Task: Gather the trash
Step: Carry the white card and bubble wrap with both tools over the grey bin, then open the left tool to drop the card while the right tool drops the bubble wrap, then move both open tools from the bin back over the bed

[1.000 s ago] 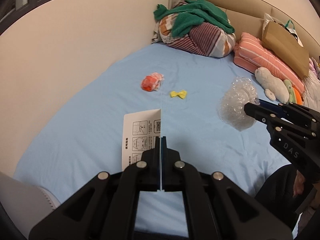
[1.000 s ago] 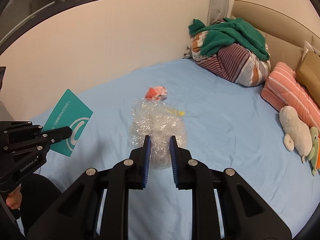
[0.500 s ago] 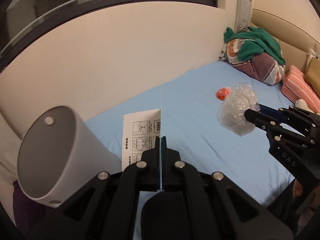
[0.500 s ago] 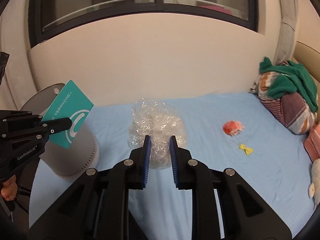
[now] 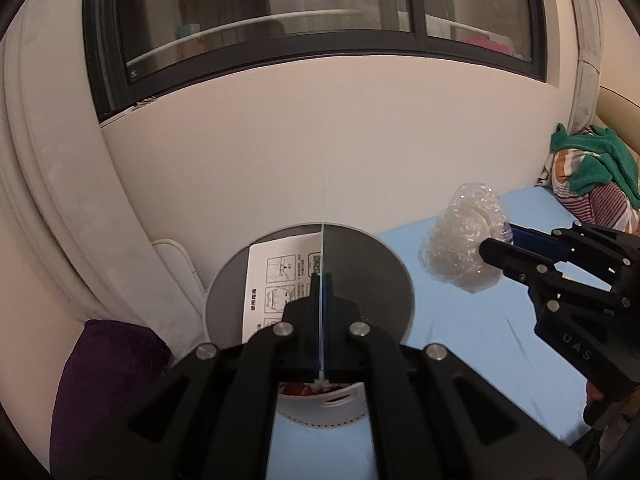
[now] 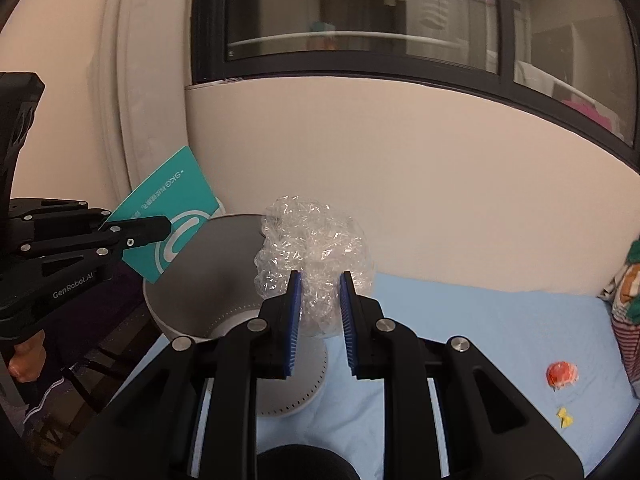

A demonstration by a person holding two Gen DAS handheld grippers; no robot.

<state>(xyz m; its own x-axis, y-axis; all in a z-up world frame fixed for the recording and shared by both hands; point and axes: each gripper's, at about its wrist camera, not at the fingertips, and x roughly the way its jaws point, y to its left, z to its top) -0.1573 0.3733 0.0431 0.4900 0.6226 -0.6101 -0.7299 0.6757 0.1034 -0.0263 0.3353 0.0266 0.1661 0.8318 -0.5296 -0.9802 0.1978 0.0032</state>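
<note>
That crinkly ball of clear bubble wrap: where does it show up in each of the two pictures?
Left wrist view: the bubble wrap is right of centre, held by the right gripper that enters from the right edge.
Right wrist view: the bubble wrap is at the centre, pinched between that gripper's blue pads.
Shared landmark: the round white trash bin on the blue sheet, left of the wrap in both views.
</note>
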